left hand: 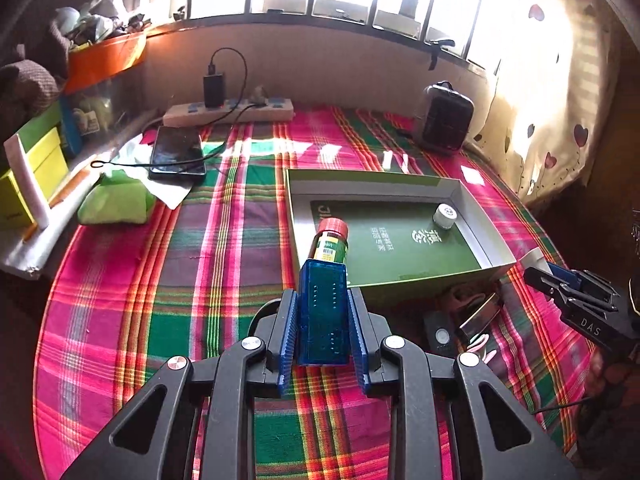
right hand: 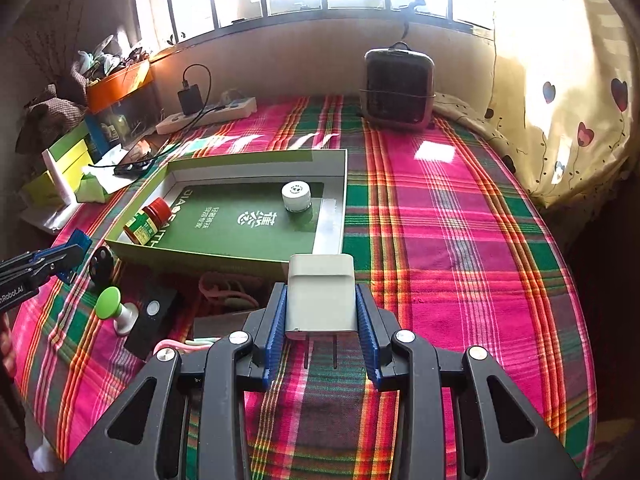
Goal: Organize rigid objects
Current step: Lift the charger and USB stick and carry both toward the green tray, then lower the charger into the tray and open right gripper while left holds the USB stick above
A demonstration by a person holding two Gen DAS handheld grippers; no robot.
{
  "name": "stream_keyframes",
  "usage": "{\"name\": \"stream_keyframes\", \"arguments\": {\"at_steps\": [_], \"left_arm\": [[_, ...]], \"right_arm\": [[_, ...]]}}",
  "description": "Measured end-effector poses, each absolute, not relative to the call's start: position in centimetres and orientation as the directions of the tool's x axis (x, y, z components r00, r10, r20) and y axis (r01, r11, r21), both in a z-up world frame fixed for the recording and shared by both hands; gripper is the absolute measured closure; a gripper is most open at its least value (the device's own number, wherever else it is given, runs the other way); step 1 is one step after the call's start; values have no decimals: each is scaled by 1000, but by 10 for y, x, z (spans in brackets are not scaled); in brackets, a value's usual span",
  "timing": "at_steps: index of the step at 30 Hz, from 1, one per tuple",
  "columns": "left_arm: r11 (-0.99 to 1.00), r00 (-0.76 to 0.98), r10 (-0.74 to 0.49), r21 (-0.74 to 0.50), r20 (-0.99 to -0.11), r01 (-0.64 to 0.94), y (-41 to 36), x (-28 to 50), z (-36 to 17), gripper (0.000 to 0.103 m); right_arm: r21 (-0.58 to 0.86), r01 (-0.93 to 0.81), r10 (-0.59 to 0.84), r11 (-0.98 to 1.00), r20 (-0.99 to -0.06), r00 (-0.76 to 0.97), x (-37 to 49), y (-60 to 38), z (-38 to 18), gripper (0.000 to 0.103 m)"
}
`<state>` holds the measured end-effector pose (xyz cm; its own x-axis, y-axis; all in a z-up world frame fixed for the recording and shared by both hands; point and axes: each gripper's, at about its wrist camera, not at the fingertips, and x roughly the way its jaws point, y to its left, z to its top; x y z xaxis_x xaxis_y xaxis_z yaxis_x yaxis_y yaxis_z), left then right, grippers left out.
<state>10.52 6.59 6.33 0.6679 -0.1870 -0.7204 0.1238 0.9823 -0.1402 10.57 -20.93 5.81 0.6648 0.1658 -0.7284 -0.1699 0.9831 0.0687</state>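
Left gripper [left hand: 323, 312] clamps blue block [left hand: 323, 312], seemingly box-clear.

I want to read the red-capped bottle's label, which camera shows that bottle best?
The right wrist view: the bottle lies unobstructed in the box. In the left wrist view, the blue block in the left gripper covers its lower part.

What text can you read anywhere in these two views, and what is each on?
"DAS": right gripper, on its body, left wrist view.
"nRobot.AI", cut off at the edge: left gripper, right wrist view.
"DIA" then "FAITH": green box, on its floor.
Box's Chinese characters and red-capped bottle label: too blurred to read.
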Motion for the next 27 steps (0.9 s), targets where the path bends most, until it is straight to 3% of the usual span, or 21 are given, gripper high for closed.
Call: {"name": "stream_keyframes", "arguments": {"at_steps": [12, 27], "left_arm": [[967, 665, -256, -182, -701, 181, 57, 164, 76, 79], [955, 580, -293, -200, -760, 220, 32, 235, 47, 79]], "right_arm": [[74, -249, 224, 966, -728, 649, 146, -185, 66, 68], [90, -299, 258, 950, -766, 589, 195, -156, 44, 68]]}}
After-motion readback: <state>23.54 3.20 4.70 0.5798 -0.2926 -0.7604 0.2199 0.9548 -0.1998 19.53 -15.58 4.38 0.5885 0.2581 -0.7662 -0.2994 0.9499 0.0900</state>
